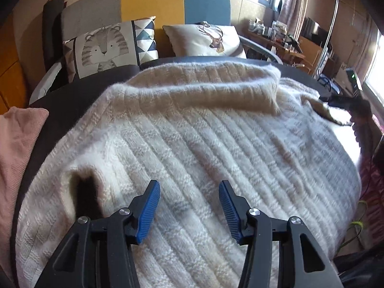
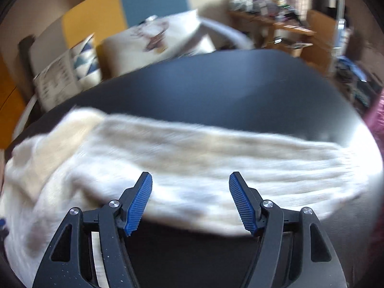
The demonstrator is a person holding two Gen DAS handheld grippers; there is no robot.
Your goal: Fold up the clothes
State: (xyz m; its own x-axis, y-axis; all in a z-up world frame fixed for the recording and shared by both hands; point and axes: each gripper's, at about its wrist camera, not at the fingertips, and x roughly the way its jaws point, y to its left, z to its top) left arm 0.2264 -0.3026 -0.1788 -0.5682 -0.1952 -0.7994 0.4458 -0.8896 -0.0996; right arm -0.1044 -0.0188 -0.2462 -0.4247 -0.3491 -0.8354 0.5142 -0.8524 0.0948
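From my seat, starting at the left, a pink knit cloth point(image 1: 16, 144) lies at the table's edge, apart from the work. Next to it the cream knit sweater point(image 1: 192, 132) is spread across the dark table point(image 1: 72, 110), one sleeve already folded over its far side. My left gripper point(image 1: 189, 192) hangs just above the sweater's body, jaws wide with nothing between them. Further right, the right wrist view is smeared with motion blur; there my right gripper point(image 2: 190, 184) is also spread wide and empty, poised over the outstretched sleeve point(image 2: 240, 158) that lies on the bare tabletop point(image 2: 216, 91). I judge the next step to be pinching that sleeve and carrying it across. The risk is the fluffy knit: if I close too shallow I catch only fuzz and the sleeve slips out; too deep over the body and I grab two layers and drag the finished fold apart. No containers are in reach; only cushions point(image 1: 103, 48) sit on the sofa behind.
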